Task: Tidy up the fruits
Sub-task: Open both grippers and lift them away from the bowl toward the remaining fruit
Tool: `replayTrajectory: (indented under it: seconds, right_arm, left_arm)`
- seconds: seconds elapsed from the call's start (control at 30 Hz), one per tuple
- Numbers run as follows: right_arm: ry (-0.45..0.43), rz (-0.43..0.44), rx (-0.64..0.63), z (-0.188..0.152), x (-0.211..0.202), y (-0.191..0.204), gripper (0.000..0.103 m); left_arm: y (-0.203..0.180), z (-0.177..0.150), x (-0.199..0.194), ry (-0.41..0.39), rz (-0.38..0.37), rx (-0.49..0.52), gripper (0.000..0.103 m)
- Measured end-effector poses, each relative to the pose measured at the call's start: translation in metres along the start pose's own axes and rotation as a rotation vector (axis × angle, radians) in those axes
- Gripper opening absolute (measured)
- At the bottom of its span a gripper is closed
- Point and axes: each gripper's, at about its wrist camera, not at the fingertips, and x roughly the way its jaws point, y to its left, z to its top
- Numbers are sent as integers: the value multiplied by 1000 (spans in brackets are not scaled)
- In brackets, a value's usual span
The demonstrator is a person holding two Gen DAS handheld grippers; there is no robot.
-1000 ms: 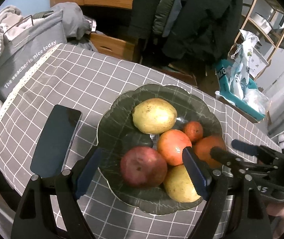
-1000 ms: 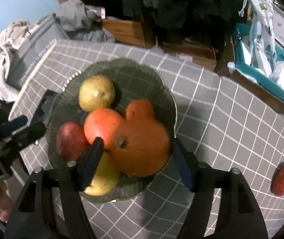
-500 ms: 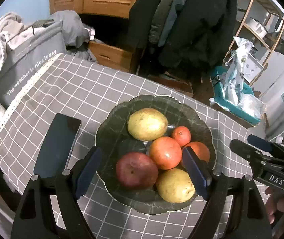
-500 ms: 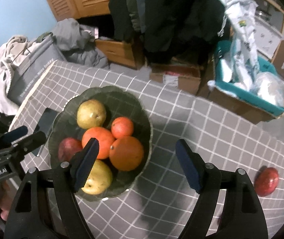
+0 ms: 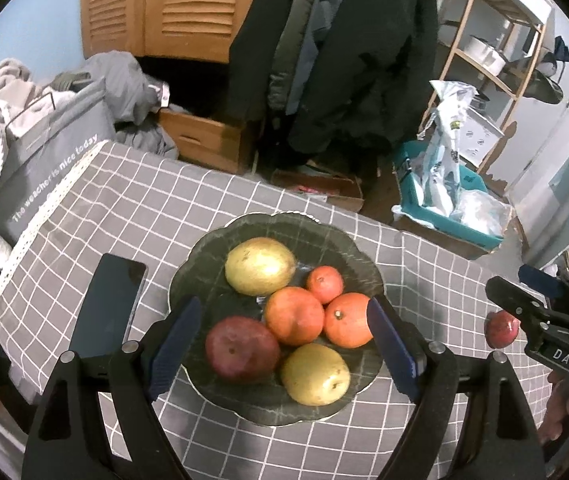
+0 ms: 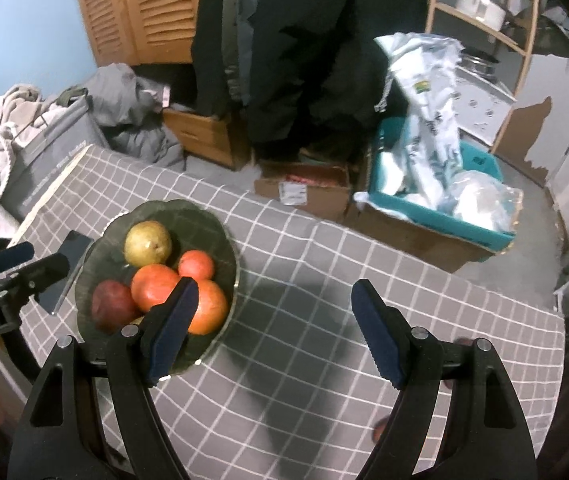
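Left wrist view: both my claws, left gripper and right gripper, hang released and empty above the plate holding six fruits. One red apple lies apart on the cloth; fetching it seems next.

On the table a plate holds two pears, three oranges and an apple, below the left gripper. A phone lies left of it; another apple lies far right.
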Motion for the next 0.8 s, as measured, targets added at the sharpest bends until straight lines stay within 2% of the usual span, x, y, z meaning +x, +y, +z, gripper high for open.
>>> replayTrajectory:
  seconds: [0.27,0.43,0.8]
  right_arm:
    - [-45,-42,21,-7,-30,-23,80]
    - [-63,-55,39,-13,-46,-37,80]
    - [-89,-99,113,-29,-74,-78,80]
  left_arm:
    - [-21,2,-13,-28,-9,46,86]
    - [-36,4,-19,-43,-18,71,90]
    - [-80,2,-17,-36,-43,143,90]
